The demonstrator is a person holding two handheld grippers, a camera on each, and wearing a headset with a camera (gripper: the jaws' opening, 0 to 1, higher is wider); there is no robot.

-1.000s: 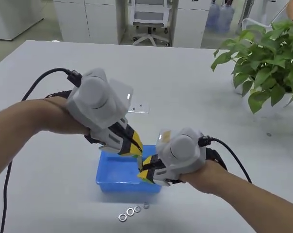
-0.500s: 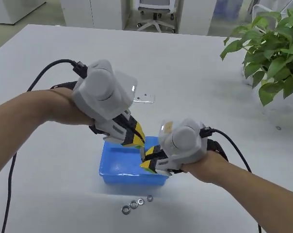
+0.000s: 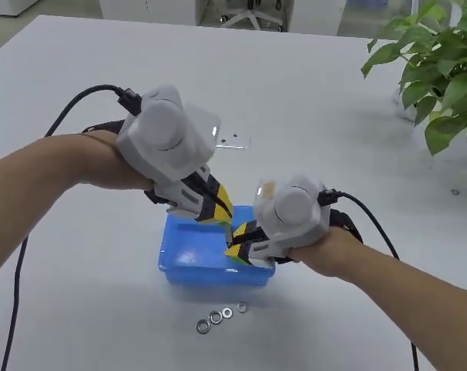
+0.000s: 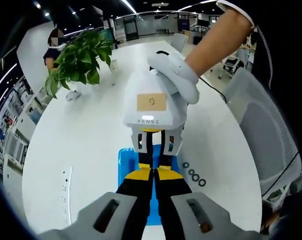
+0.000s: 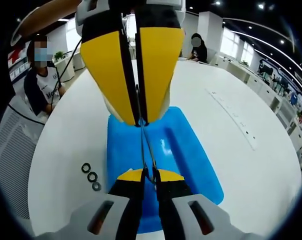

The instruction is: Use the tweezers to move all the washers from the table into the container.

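A blue container (image 3: pixel 179 270) sits on the white table. My left gripper (image 3: pixel 222 212) and right gripper (image 3: pixel 235 246) meet tip to tip above it. In the right gripper view thin metal tweezers (image 5: pixel 147 145) run between the two; my right gripper (image 5: pixel 148 176) is shut on one end and the left gripper (image 5: pixel 139 120) is shut on the other. Several washers (image 3: pixel 220 316) lie in a short row on the table just in front of the container, and the washers (image 5: pixel 91 176) lie left of the container (image 5: pixel 191 150). In the left gripper view my left gripper (image 4: pixel 153 172) faces the right gripper (image 4: pixel 153 150).
A potted plant (image 3: pixel 442 69) stands at the far right of the table. A small clear strip (image 3: pixel 233 141) lies behind the grippers. A black cable (image 3: pixel 71 116) trails from the left gripper. A person (image 5: pixel 41 80) sits beyond the table edge.
The head camera has tilted down, so the scene sits higher in the picture. Both grippers have stayed tip to tip over the container; the washers have not moved.
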